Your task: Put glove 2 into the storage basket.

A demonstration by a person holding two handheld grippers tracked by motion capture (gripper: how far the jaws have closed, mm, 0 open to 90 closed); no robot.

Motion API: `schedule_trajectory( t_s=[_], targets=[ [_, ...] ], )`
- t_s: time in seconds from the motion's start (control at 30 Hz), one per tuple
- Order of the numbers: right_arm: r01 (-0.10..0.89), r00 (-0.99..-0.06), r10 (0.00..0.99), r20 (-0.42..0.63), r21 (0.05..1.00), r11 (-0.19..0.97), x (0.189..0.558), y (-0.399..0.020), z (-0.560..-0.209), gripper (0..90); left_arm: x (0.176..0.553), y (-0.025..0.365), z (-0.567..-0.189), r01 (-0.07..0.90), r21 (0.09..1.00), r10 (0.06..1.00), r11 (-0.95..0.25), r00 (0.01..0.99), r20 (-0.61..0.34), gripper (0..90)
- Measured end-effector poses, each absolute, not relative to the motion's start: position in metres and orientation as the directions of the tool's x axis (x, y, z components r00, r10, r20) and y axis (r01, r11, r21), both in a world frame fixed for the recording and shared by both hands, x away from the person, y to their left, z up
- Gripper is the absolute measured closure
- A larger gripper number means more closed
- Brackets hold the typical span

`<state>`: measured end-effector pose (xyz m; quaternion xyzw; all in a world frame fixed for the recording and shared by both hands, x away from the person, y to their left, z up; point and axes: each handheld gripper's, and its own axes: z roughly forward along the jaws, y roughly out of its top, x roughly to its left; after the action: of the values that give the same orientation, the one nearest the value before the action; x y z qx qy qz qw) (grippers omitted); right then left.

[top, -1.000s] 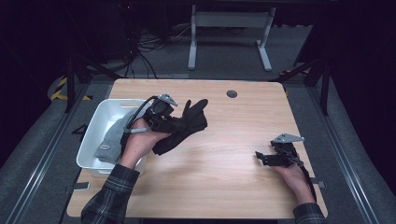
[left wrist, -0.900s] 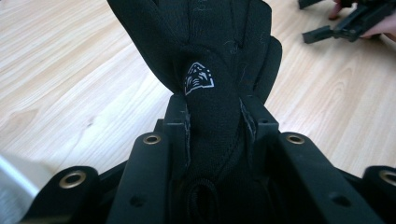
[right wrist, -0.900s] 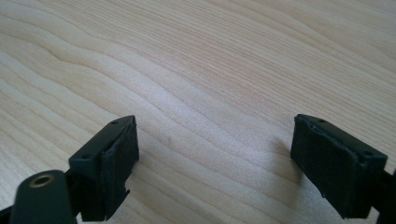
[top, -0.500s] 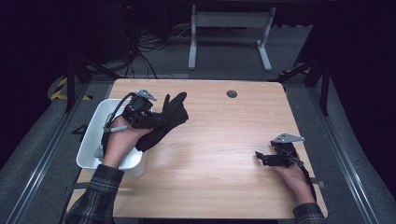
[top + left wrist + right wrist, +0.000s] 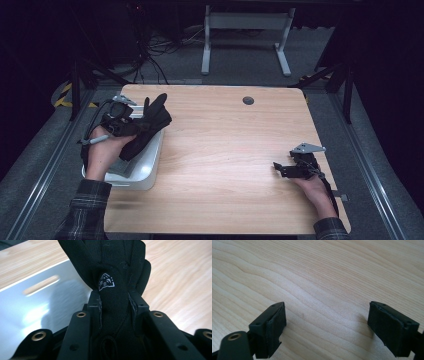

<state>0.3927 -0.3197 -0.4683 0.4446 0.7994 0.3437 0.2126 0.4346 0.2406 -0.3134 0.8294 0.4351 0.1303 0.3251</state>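
Left gripper (image 5: pixel 131 127) was clamped on a black glove (image 5: pixel 145 127), held above the white bin (image 5: pixel 150 165) at the table's (image 5: pixel 225 150) left edge. In the left gripper view the jaws pinched the glove (image 5: pixel 115 277) near its white logo, fingers pointing away over the bin wall (image 5: pixel 37 305) and wood. Right gripper (image 5: pixel 281 169) rested low on the table near the right edge, well apart from the glove. Its jaws stood wide apart, with bare wood (image 5: pixel 324 290) between them.
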Motion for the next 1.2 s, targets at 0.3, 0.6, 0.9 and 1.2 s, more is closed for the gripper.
schedule_trajectory(
  t_s=[0.3,0.6,0.9,1.2],
  targets=[
    [0.565,-0.514,0.857,-0.034,0.738,0.368,0.393,-0.32,-0.468,15.6,0.437,0.275,-0.333,0.695,0.63,0.858,-0.347,0.506,-0.085,68.5],
    [0.565,-0.513,0.858,-0.034,0.738,0.368,0.392,-0.319,-0.468,15.7,0.441,0.289,-0.362,0.743,0.59,0.878,-0.315,0.465,-0.116,67.5],
    [0.565,-0.513,0.858,-0.035,0.738,0.368,0.392,-0.319,-0.468,15.6,0.446,0.29,-0.375,0.753,0.574,0.886,-0.321,0.453,-0.099,48.1],
    [0.565,-0.513,0.858,-0.034,0.738,0.368,0.392,-0.319,-0.468,15.6,0.447,0.289,-0.371,0.732,0.596,0.886,-0.33,0.457,-0.071,17.9]
  ],
)
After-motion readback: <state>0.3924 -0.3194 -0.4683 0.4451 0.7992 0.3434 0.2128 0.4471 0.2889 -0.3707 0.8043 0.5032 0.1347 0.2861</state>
